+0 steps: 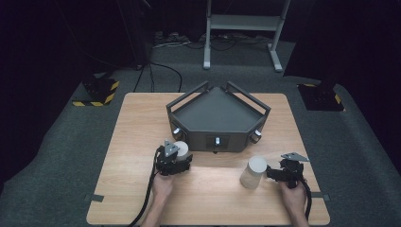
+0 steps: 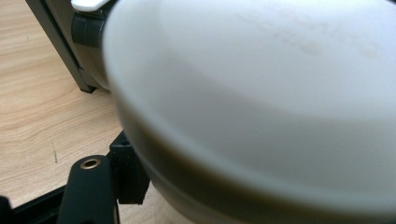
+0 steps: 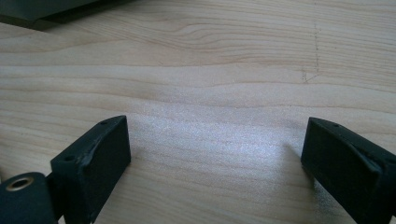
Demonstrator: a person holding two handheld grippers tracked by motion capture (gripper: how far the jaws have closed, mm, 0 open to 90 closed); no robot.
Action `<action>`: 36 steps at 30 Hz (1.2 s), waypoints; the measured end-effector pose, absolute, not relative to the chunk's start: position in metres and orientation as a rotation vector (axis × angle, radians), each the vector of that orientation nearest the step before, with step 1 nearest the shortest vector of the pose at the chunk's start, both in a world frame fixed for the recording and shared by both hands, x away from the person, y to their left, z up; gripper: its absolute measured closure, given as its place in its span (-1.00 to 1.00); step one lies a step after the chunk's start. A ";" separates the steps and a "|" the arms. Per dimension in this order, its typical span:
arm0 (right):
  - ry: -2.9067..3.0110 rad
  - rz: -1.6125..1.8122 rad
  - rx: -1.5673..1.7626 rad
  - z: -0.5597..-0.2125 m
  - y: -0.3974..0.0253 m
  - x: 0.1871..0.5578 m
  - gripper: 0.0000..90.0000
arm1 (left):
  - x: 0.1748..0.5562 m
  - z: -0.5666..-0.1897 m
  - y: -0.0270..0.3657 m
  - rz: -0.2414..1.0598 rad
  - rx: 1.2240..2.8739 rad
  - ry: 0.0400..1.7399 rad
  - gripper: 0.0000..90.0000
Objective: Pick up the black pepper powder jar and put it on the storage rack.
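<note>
Your left gripper (image 1: 176,158) is clamped on a white cylinder (image 1: 181,149) just in front of the grey tray (image 1: 215,113), near its left knob. Second cylinder (image 1: 253,172) stands upright on the table (image 1: 142,123), just left of your right gripper (image 1: 273,174) — jaws wide apart, nothing between them. Right hand's nearer — close in leftward, across its vertical axis.

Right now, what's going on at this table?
A person holds a gripper in each hand at a wooden table. The left gripper is shut on a white cylinder just in front of the dark grey tray. The right gripper is open over bare wood, beside a second white cylinder standing upright.
</note>
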State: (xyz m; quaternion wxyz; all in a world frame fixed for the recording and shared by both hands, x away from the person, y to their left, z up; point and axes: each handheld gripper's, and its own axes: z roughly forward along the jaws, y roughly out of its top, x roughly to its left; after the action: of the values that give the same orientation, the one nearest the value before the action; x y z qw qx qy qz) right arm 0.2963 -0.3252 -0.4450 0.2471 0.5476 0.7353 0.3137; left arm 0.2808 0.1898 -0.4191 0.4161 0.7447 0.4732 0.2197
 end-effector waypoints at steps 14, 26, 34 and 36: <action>2.004 0.856 1.496 -0.445 -0.325 0.296 -0.83 | 0.283 -0.408 0.195 0.537 1.874 1.192 -0.22; 2.004 0.856 1.496 -0.445 -0.325 0.296 -0.83 | 0.286 -0.390 0.195 0.507 1.923 1.161 -0.22; 2.003 0.857 1.498 -0.445 -0.325 0.296 -0.83 | 0.291 -0.370 0.198 0.458 1.932 1.143 -0.22; 2.004 0.856 1.496 -0.445 -0.325 0.296 -0.83 | 0.292 -0.366 0.199 0.442 1.931 1.135 -0.22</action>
State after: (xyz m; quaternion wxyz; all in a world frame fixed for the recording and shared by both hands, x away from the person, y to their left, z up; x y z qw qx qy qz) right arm 0.2963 -0.3251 -0.4449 0.2464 0.5485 0.7348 0.3139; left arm 0.2924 0.1986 -0.3664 0.4161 0.7692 0.4519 0.1760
